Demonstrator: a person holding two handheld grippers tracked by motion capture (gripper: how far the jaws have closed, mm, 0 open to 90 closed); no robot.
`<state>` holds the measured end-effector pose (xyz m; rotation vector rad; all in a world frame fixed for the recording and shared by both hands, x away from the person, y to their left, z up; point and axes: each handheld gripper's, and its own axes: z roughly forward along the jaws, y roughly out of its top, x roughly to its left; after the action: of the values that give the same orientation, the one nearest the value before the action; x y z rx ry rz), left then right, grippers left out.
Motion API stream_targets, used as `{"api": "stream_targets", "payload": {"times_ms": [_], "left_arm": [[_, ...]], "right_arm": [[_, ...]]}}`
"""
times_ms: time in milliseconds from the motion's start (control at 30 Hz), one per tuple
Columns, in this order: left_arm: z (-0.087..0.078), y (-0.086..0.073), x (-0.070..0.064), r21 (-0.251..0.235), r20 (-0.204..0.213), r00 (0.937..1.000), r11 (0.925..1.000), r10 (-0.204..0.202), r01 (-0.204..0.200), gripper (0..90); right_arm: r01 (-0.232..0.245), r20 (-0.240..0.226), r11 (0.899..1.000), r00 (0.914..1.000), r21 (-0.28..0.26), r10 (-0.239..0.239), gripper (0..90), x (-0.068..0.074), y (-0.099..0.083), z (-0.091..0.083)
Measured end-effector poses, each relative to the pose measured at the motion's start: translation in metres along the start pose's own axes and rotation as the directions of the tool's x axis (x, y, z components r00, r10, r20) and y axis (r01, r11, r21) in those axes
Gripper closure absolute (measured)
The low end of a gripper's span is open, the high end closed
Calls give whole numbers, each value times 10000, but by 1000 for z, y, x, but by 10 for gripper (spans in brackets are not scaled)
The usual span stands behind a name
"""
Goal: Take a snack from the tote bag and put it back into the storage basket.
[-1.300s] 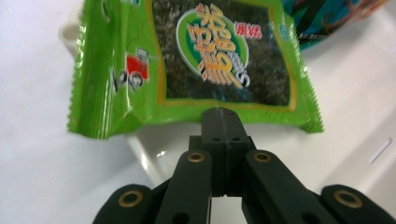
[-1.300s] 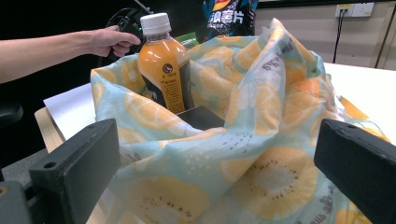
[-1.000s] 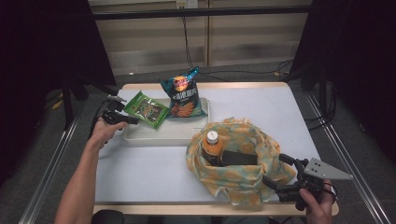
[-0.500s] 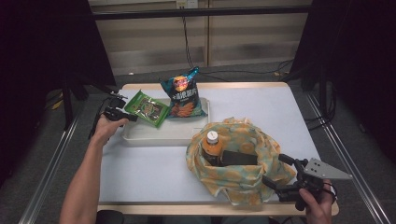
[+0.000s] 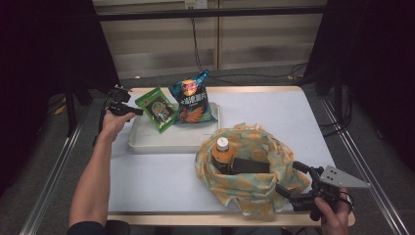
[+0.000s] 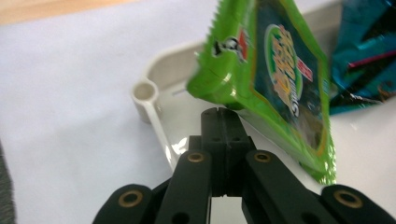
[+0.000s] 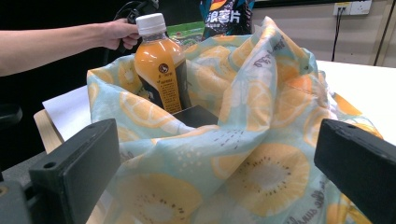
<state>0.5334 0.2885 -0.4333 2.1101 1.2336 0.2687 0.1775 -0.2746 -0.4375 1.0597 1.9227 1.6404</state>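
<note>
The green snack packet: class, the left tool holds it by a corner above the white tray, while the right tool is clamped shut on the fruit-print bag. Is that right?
One detail is wrong. The right tool is open, not clamped: the right gripper view shows its jaws wide apart either side of the fruit-print bag. The left tool does hold the green snack packet by a corner above the white tray.

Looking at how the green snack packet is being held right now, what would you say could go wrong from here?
The left gripper pinches only a corner of the green packet, so the packet may swing or slip back onto the white tray. The bag is soft cloth, and the right gripper sits open beside it, so its mouth may sag. Dropping the packet in could tip the upright orange bottle.
</note>
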Motion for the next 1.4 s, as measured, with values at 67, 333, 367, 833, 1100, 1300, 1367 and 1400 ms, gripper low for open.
{"api": "stream_targets", "payload": {"times_ms": [67,333,367,833,1100,1300,1367,1400], "left_arm": [[-1,1,2,-164,94,9999,9998,-99,101,900],[-5,-14,11,-660,88,9985,9963,-543,547,900],[-7,-15,13,-650,35,9986,9965,-523,525,900],[-27,-34,-9,-1402,940,9953,9901,232,-99,900],[-24,-32,-32,-1338,1354,9866,9883,909,-727,900],[-14,-31,-43,-1056,1681,9789,9894,1163,-994,900],[-10,-31,-47,-916,1690,9773,9893,1278,-1135,900],[-8,-30,-48,-844,1809,9747,9895,1314,-1177,900]], "right_arm": [[-38,14,10000,10000,-53,38,0,0,0,0],[-48,17,10000,10000,-43,48,0,0,-1,-1],[-39,21,10000,10000,-53,39,0,0,-1,-1],[23,-23,10000,10000,-66,-23,0,2,0,1],[34,-15,10000,10000,-25,-34,0,2,1,2],[100,-27,9999,9999,-21,-100,0,3,1,3],[67,-21,10000,10000,15,-67,0,2,0,3],[103,-8,9999,9999,24,-103,0,2,0,3]]}}
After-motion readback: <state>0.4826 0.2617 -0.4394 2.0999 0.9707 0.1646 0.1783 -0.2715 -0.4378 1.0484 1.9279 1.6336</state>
